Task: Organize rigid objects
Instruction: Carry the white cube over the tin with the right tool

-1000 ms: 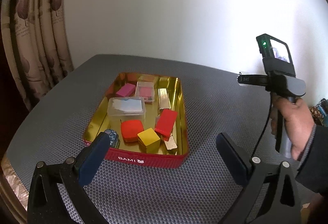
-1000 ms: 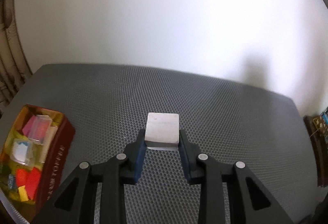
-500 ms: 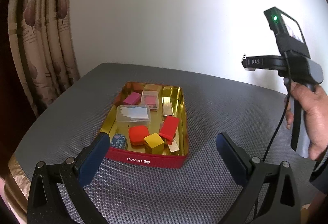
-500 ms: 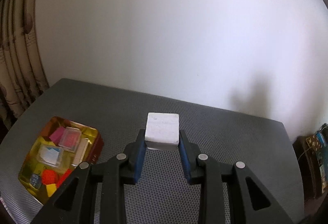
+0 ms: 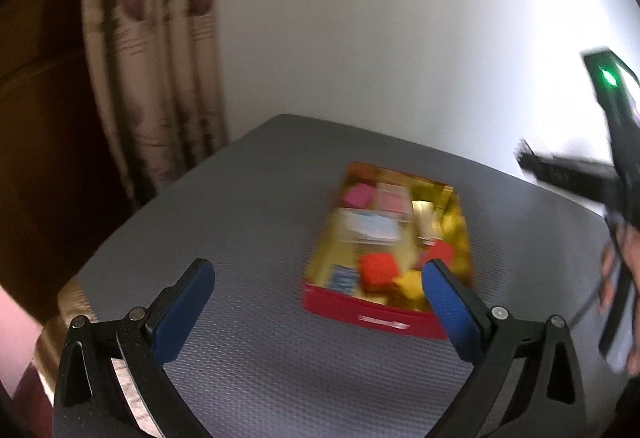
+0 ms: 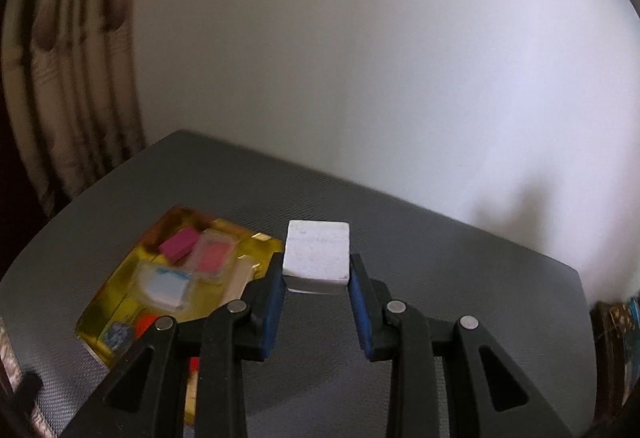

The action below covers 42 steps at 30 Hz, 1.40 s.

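- Right gripper (image 6: 316, 278): both blue pads are clamped on the side faces of a white block (image 6: 317, 254), which sits at the fingertips in the centre of the right wrist frame, held clear of the surface.
- Left gripper (image 5: 318, 312): jaws spread wide with nothing between them, lower part of the left wrist frame.
- Tin (image 6: 102, 312): gold-lined with red outer walls, at lower left of the right wrist frame, partly hidden behind the right gripper's left finger. It holds a magenta block (image 6: 179, 242), a clear case (image 6: 166, 285) and other small pieces.
- Table (image 6: 460, 258): grey textured mat fills the frame right of the tin; a curtain (image 6: 68, 77) hangs at upper left.
- Hazard, block slip: the pads bear only on the near portion of the block; a sharp swing could pivot it out.
- Hazard, poor seating: the tin looks crowded; a release over another piece may leave the block tilted or perched on the rim.
- Hazard, collision: the left gripper's right finger overlaps the tin's near corner in its frame; contact could shift the tin.
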{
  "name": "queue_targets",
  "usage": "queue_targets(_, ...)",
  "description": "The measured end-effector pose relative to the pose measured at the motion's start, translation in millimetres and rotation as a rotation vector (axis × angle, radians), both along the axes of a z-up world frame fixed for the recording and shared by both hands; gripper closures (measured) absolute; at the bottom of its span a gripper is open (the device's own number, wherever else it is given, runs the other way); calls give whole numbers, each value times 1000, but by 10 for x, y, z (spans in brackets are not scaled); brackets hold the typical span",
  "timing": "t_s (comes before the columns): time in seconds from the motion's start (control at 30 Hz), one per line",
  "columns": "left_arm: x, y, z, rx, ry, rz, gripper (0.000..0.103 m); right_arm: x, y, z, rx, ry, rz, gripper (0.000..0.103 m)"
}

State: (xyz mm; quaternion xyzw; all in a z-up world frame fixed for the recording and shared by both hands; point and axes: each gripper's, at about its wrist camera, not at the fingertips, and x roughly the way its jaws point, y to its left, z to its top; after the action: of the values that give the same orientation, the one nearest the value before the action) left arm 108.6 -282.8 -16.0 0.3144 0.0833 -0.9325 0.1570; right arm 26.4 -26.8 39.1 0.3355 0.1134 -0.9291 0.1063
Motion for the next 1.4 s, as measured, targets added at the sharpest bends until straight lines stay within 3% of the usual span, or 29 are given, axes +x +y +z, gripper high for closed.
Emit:
queue_targets(0.27, -21, -440, -87, 71, -19, 102, 1, 116, -336, -218, -7, -89, 105, 72)
queue_targets(0.43, -49, -467, -143, 79, -36, 92, 1, 35, -550, -432, -22, -146, 128, 72)
queue_targets(0.77, -127, -530, -234, 113, -55, 94, 0, -289, -789, -812, 55, -190, 112, 72)
queue_targets(1.23, -188, -514, -318, 123, -80, 79, 0, -628, -850, -1224, -61, -304, 94, 72)
queue_targets(1.4, -212, -467, -332, 116, -88, 66, 0, -708, -816, -1279, -32, -307, 79, 72)
